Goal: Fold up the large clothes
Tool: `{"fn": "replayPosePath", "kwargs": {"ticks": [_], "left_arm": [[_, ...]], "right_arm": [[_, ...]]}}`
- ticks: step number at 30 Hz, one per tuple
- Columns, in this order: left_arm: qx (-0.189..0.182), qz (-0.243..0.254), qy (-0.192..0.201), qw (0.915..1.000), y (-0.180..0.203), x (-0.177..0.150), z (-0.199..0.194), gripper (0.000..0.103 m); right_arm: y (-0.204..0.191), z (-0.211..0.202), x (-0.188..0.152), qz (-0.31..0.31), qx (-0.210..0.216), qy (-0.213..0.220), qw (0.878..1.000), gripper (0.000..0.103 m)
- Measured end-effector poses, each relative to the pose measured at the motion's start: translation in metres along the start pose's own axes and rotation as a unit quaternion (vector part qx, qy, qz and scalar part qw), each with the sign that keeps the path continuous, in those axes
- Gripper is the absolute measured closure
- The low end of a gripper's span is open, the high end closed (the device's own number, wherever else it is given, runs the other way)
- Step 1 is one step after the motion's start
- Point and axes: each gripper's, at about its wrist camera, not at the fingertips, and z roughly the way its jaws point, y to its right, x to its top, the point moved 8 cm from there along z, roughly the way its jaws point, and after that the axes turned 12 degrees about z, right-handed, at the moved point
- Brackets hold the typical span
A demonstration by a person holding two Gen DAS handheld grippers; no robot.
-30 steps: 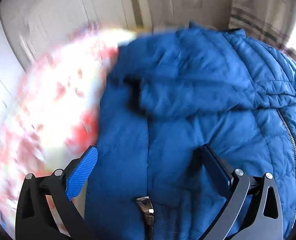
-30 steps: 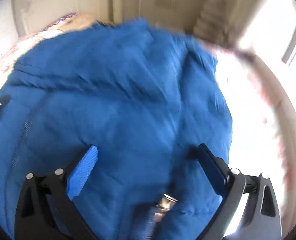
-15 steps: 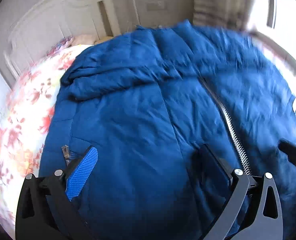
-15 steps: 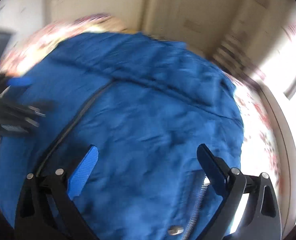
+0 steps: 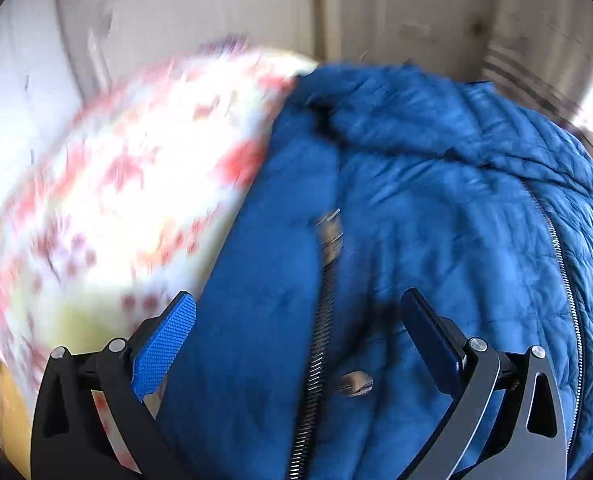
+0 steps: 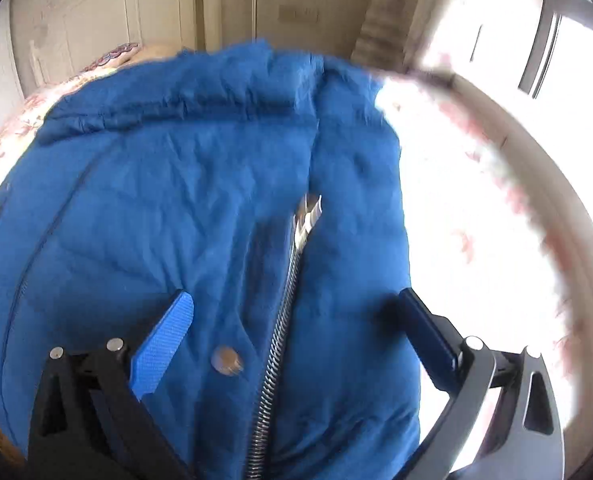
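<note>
Your left tongs [image 5: 298,322] are spread wide and pinch nothing; the puffy quilted blue jacket [image 5: 436,220] lies on the bed just ahead of and beneath them, its metal pocket zipper [image 5: 316,344] running up between the tips. The floral red-and-white bedspread [image 5: 128,184] shows off the left tip, blurred. Your right tongs [image 6: 296,316] are likewise spread and empty over the same jacket [image 6: 168,184], a second silver zipper [image 6: 280,328] between the tips and a round metal snap [image 6: 225,360] near the left pad.

- The jacket [image 5: 436,220] lies on the bedspread [image 5: 136,184]
- Bedspread extends left and right of it
- Headboard [image 6: 108,16] behind, seemingly against the wall
</note>
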Motion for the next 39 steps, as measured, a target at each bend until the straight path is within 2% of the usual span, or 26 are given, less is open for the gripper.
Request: {"fn": "replayPosePath", "kwargs": {"ticks": [1,3,4,6,8,10,12,14,15,16,17,18,20,23,26,28,29,30,31,35,37,39], "left_arm": [[-0.012,-0.012,-0.002,0.9998,-0.004,-0.002,0.0,0.005],[0.017,-0.013,0.011,0.9997,-0.009,-0.003,-0.014,0.005],[0.018,-0.008,0.02,0.9996,-0.008,-0.005,-0.021,0.005],[-0.01,0.006,0.047,0.9988,0.01,-0.007,-0.046,0.005],[-0.038,0.023,0.076,0.9962,0.028,-0.014,-0.074,0.005],[-0.06,0.055,0.093,0.9923,0.051,-0.017,-0.09,0.005],[-0.061,0.102,0.094,0.9885,0.078,-0.031,-0.095,0.005],[-0.052,0.149,0.071,0.985,0.104,-0.046,-0.079,0.005],[-0.044,0.163,0.056,0.9841,0.109,-0.051,-0.07,0.004],[-0.032,0.174,0.04,0.9834,0.115,-0.054,-0.054,0.004],[-0.039,0.162,0.071,0.9835,0.114,-0.055,-0.056,0.004],[-0.049,0.157,0.074,0.9836,0.113,-0.058,-0.056,0.004],[-0.06,0.155,0.067,0.9838,0.109,-0.059,-0.056,0.004],[-0.054,0.137,0.074,0.9863,0.092,-0.061,-0.069,0.004],[-0.029,0.112,0.09,0.9891,0.065,-0.065,-0.076,0.004],[0.003,0.1,0.072,0.9923,0.038,-0.074,-0.064,0.004],[0.003,0.094,0.062,0.9936,0.032,-0.076,-0.056,0.004],[-0.027,0.079,0.066,0.9943,0.025,-0.081,-0.051,0.004],[-0.039,0.072,0.074,0.9939,0.019,-0.083,-0.053,0.004],[-0.029,0.072,0.076,0.9942,0.018,-0.087,-0.066,0.005],[-0.065,0.067,0.096,0.991,0.031,-0.086,-0.084,0.005],[-0.086,0.087,0.109,0.9865,0.051,-0.085,-0.096,0.005]], "right_arm": [[0.002,-0.004,-0.002,0.008,-0.004,0.007,1.0,0.003],[-0.002,-0.013,-0.002,0.002,-0.029,0.018,0.999,0.004],[-0.013,-0.029,-0.001,-0.012,-0.032,0.042,0.999,0.005],[-0.035,-0.057,-0.002,-0.042,-0.016,0.085,0.995,0.004],[-0.066,-0.077,-0.015,-0.086,0.016,0.1,0.991,0.004],[-0.104,-0.089,-0.039,-0.145,0.056,0.097,0.983,0.004],[-0.127,-0.078,-0.063,-0.177,0.08,0.065,0.979,0.005],[-0.137,-0.056,-0.088,-0.194,0.079,0.03,0.977,0.009],[-0.136,-0.045,-0.096,-0.188,0.077,0.027,0.979,0.009],[-0.131,-0.045,-0.097,-0.163,0.102,0.037,0.981,0.009],[-0.125,-0.045,-0.097,-0.152,0.116,0.033,0.981,0.009],[-0.121,-0.047,-0.098,-0.152,0.126,0.033,0.98,0.009],[-0.118,-0.051,-0.099,-0.157,0.118,0.032,0.98,0.009],[-0.114,-0.063,-0.095,-0.151,0.112,0.042,0.981,0.018],[-0.091,-0.069,-0.093,-0.131,0.107,0.069,0.983,0.021],[-0.067,-0.058,-0.097,-0.122,0.082,0.063,0.987,0.02],[-0.059,-0.057,-0.099,-0.111,0.1,0.063,0.987,0.02],[-0.054,-0.059,-0.102,-0.105,0.115,0.072,0.985,0.02],[-0.052,-0.062,-0.104,-0.109,0.115,0.077,0.984,0.02],[-0.059,-0.078,-0.102,-0.105,0.075,0.074,0.989,0.021],[-0.078,-0.094,-0.103,-0.126,0.09,0.094,0.984,0.021],[-0.098,-0.097,-0.109,-0.151,0.104,0.096,0.978,0.021]]}}
